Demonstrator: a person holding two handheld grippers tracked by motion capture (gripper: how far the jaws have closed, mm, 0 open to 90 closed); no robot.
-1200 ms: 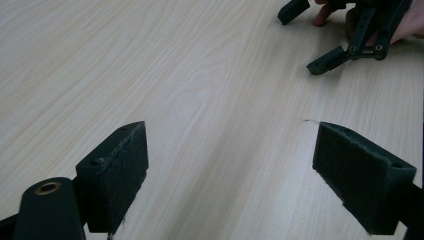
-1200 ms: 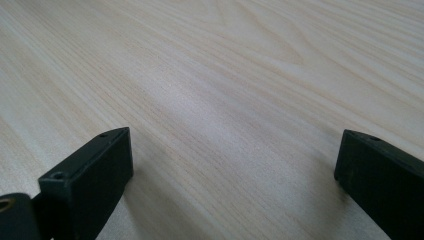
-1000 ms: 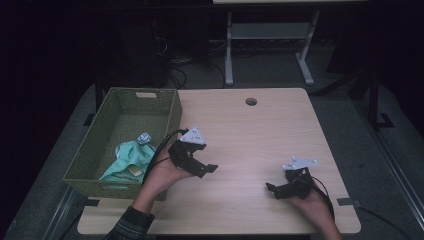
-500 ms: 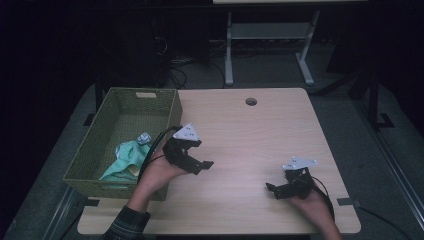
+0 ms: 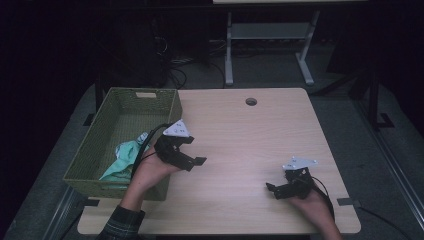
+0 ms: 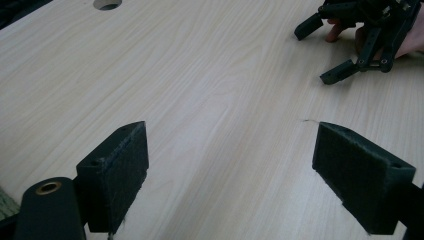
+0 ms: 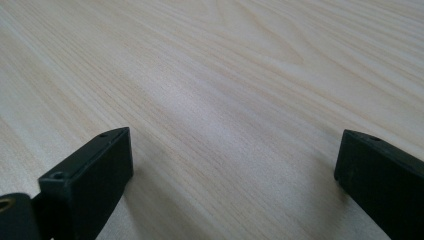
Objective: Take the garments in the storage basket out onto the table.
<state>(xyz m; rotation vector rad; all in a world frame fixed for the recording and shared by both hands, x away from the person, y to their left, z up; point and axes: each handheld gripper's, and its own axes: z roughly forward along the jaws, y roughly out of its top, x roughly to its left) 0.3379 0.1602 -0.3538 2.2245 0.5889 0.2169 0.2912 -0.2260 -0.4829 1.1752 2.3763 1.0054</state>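
Two claws are over one wooden counter (image 5: 240, 135). The left claw (image 5: 192, 161) hovers just right of the one green woven basket (image 5: 95, 150), jaws wide apart and empty. The right claw (image 5: 276, 190) sits low near the counter's near right edge, also wide open and empty. One teal cloth (image 5: 120, 162) lies in the basket. Between the claws the counter is bare; one round hole (image 5: 251, 101) is near the far edge.
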